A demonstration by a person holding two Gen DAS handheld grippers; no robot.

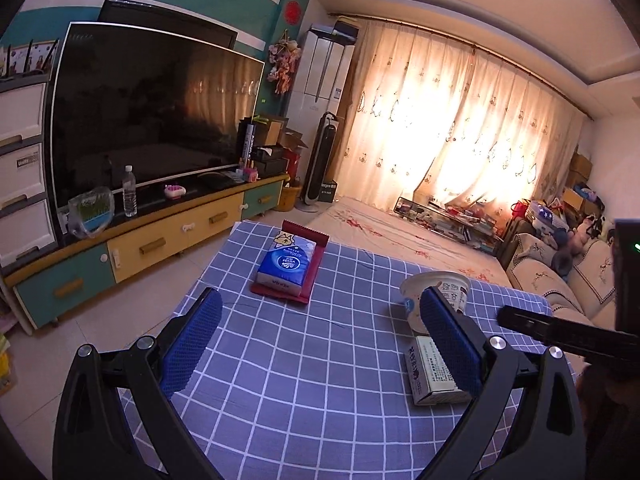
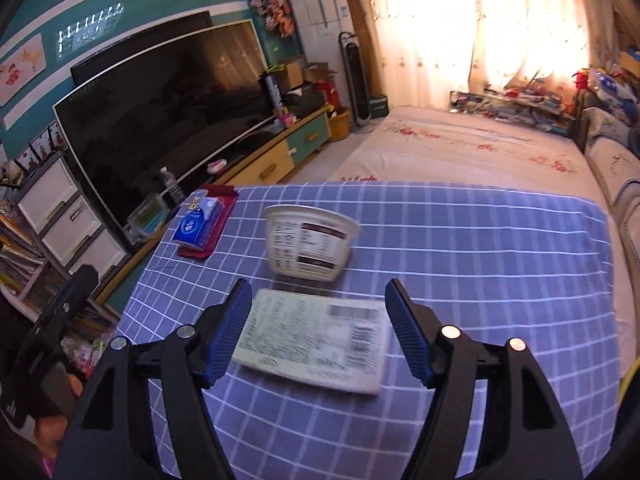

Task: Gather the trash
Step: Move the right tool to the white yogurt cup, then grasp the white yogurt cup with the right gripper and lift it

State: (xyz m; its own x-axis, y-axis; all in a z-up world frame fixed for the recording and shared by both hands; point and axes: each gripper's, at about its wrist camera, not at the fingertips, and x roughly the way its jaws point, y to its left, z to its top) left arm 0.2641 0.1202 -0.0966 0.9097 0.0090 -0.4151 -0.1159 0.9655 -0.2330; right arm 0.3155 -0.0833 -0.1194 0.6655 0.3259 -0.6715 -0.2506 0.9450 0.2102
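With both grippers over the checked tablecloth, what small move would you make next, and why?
Probably lower the right gripper onto the flat pale printed carton and close. Its jaws stand open astride the carton, not touching it. The white plastic tub lies just beyond, and the left gripper is open and empty.

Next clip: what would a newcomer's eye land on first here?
First the blue checked tablecloth filling the foreground, with a white paper tub lying beside a flat printed carton between the open right tongs. At its far left corner a blue tissue pack sits on a red tray. Behind, a big dark television and glowing curtains.
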